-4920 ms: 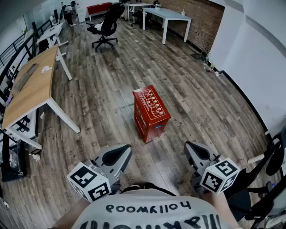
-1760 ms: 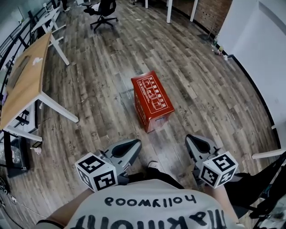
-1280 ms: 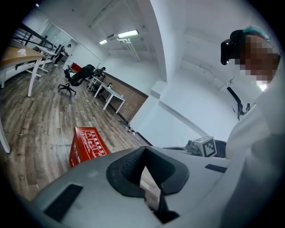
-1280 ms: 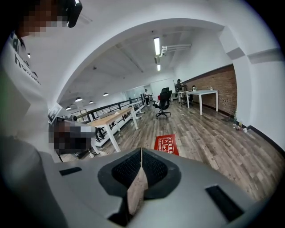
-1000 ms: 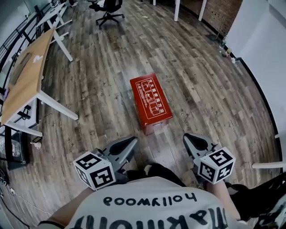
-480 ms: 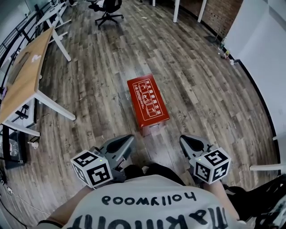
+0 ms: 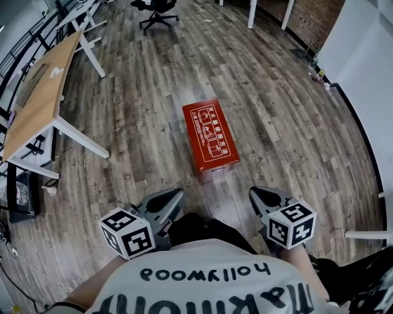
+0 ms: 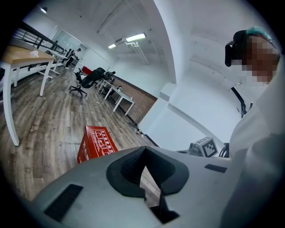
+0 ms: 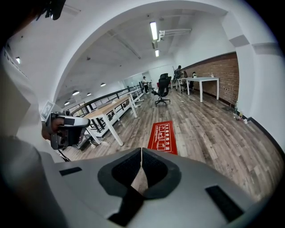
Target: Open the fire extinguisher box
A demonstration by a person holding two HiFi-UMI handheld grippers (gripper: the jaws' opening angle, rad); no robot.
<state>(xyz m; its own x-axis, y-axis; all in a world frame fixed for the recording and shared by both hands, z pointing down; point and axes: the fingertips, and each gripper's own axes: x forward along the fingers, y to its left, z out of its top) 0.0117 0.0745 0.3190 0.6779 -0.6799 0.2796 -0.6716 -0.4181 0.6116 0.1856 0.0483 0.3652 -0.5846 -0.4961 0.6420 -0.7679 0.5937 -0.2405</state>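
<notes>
Red metal, that's the fire extinguisher box, and it's lying flat on the wood plank floor with its white printed face pointing up. Around it, nothing much is crowding in: a wooden-topped desk on white legs is standing off to the left, a black office chair is sitting way up at the far end, and a brick wall is running into a white wall along the right side. Only bare planks are lying between the box and the grippers, so nothing is getting in the way.

The box is looking closed, lid down, so I can't tell what's inside it.

The left gripper is hovering low at the near end, jaws pressed together with nothing between them; its own view is showing the tips meeting and the box sitting out ahead and a bit to the left. The right gripper is doing the same thing, tips squeezed tight on nothing, with the box lying ahead, just right of its line. From the head view the box is sitting ahead of and between the two grippers, apart from both, neither one touching it. The person's white printed shirt is filling the bottom edge
</notes>
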